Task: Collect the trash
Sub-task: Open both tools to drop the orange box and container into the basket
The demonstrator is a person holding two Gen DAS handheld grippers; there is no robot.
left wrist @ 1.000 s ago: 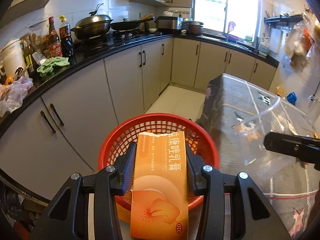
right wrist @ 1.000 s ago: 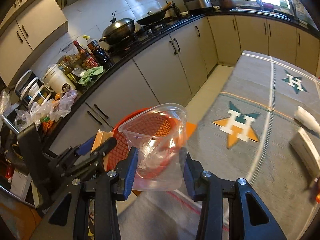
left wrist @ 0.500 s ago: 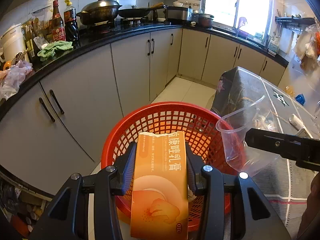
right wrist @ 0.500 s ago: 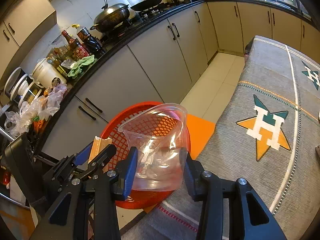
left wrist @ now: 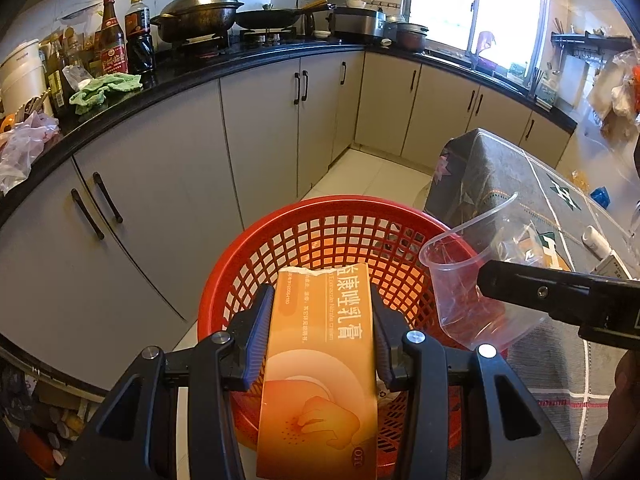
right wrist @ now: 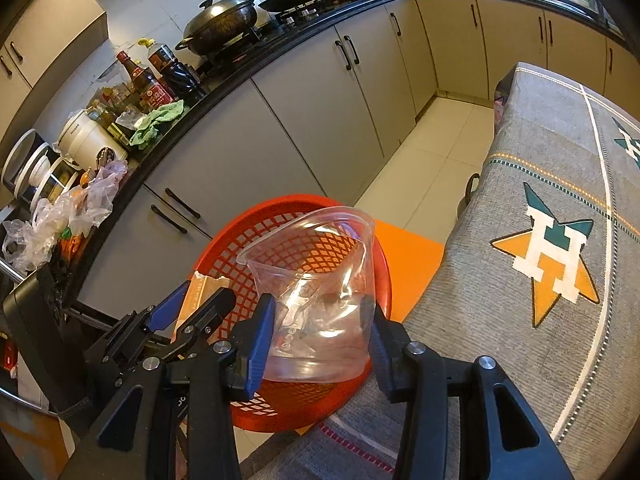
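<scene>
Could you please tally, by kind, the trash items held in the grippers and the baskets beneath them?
Orange cardboard box, in the left gripper: 1
Clear plastic cup, in the right gripper: 1
Red mesh basket: 1
Total: 3

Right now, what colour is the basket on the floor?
Red basket, shown best in the left wrist view.

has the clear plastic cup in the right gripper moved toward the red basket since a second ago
Yes. In the right wrist view the clear plastic cup now sits over the red mesh basket, which has come nearer and lies lower in the frame; earlier the cup only overlapped its rim.
</scene>
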